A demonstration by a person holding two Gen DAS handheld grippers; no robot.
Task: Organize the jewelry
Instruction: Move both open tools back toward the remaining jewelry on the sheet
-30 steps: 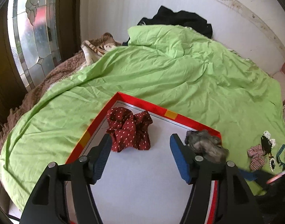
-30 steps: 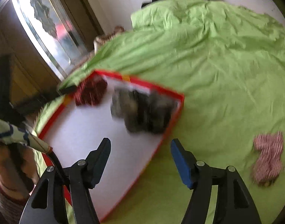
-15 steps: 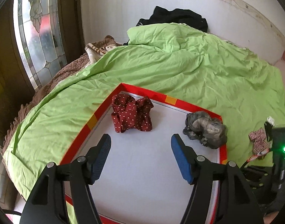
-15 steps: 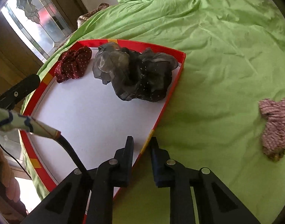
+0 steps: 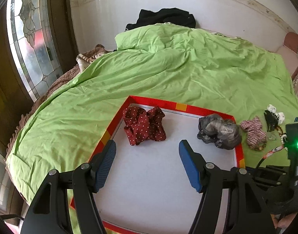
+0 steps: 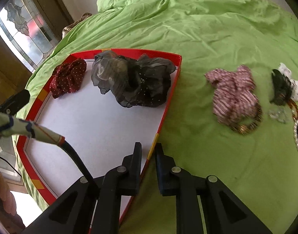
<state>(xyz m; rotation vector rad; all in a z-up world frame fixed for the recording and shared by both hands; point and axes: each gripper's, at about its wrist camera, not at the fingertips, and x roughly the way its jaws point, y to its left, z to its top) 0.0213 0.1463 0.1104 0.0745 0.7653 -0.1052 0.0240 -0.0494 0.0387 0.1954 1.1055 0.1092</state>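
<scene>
1. The left hand-held gripper (image 5: pixel 147 167) is held low over the white floor of the shallow red-rimmed cardboard tray (image 5: pixel 180 106), its blue-padded fingers (image 5: pixel 107 160) spread wide with nothing between them.
2. The right hand-held gripper (image 6: pixel 148 154) is angled down at the tray's right rim (image 6: pixel 169 101); its jaws are nearly together, straddling that rim, though actual contact cannot be told.
3. The tray is set on the bed's green quilt (image 5: pixel 168 68).
4. A dark red polka-dot fabric scrunchie (image 5: pixel 144 125) is seen in the tray's far left corner, a grey sheer scrunchie (image 5: pixel 219 131) in its far right corner.
5. A pink striped scrunchie (image 6: pixel 233 92) lies on the quilt right of the tray, with a black hair claw clip (image 6: pixel 280 88) beside it.
</scene>
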